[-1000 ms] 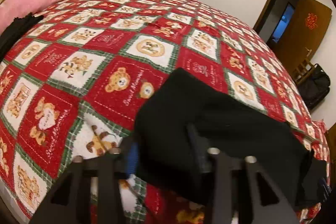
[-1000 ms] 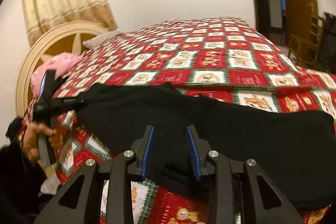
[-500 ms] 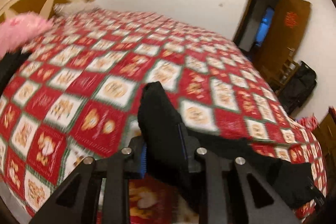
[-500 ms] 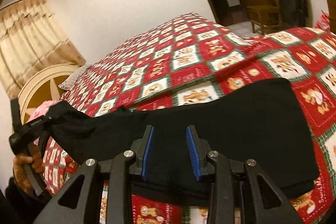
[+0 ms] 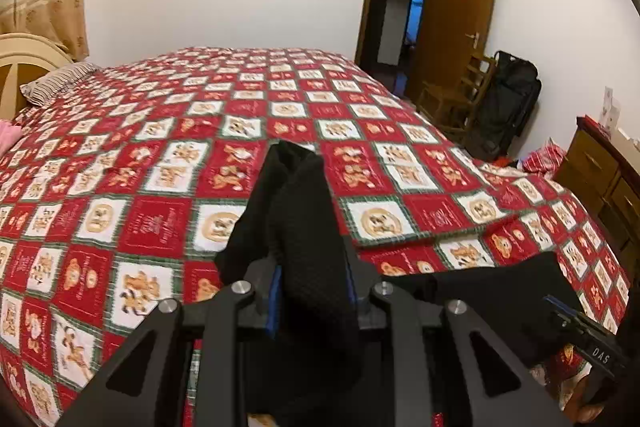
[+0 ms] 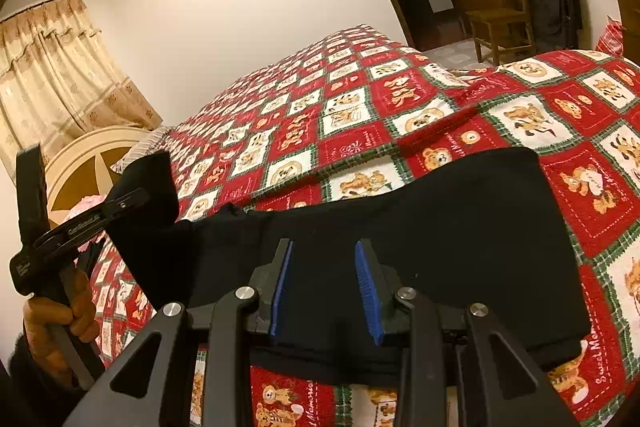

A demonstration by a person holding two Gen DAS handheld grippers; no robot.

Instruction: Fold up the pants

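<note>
We are in a home bedroom: ahead of our grippers spreads a bed (image 5: 160,155) under a bear-patterned red quilt, with a curved headboard (image 6: 92,163), curtains (image 6: 60,67), and a wooden door (image 5: 452,15).

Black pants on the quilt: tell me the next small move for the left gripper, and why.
Probably carry the lifted end across toward the right gripper and lay it on the flat part. The left gripper has its jaws clamped on a bunched end of the black pants, raised off the quilt, while the rest lies spread flat with the right jaws astride the near edge.
</note>
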